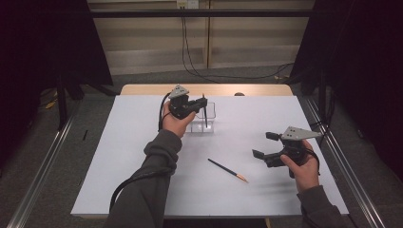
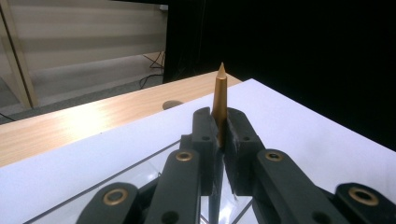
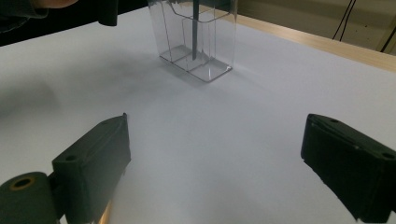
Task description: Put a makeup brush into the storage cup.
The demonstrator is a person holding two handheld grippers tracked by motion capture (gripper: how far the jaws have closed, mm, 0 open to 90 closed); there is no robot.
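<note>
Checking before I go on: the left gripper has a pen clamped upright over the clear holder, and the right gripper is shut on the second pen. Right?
Not quite. The right gripper is open and empty in the right gripper view; the second pen lies on the table. The left gripper does clamp its pen over the clear holder.

White table (image 1: pixel 142 190) bears a clear holder (image 1: pixel 209 124) and a pen (image 1: pixel 227 170).
</note>
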